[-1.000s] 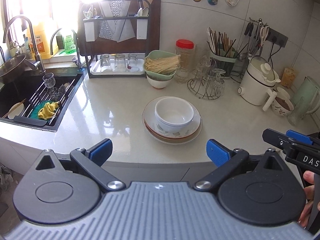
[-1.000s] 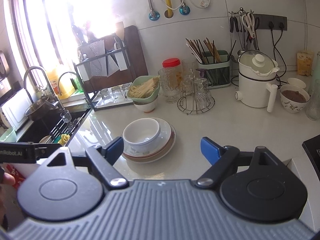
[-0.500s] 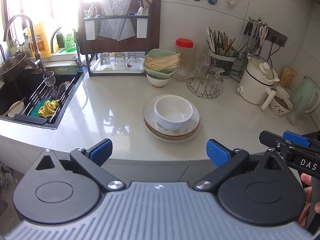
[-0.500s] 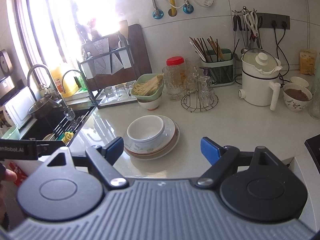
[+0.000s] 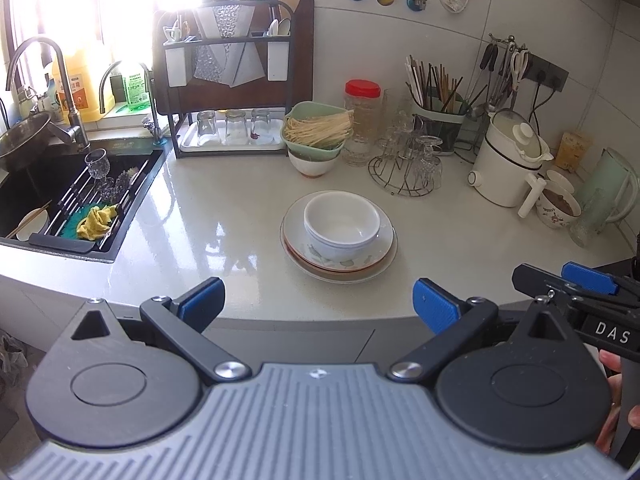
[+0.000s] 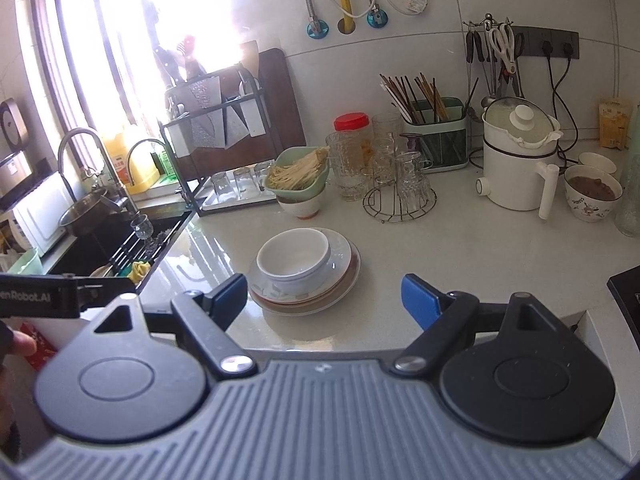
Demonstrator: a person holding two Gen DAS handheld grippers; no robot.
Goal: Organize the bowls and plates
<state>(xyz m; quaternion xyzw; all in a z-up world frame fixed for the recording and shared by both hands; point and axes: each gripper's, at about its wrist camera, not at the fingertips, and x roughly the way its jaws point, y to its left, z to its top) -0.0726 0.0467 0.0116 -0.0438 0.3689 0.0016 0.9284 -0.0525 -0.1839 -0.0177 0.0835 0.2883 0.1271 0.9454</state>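
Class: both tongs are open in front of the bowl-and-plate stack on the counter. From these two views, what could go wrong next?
1. The white bowl sits loose on the stacked plates; gripping a plate rim first could tip it.
2. The plates look uneven, so lifting the stack together may let one slide.
3. The wire rack of glasses stands just behind, so a wide swing by the right tongs or left tongs could hit it.

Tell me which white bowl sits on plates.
The empty white ceramic bowl mid-counter, resting on the stacked plates; the other white bowl sits under a green basket.
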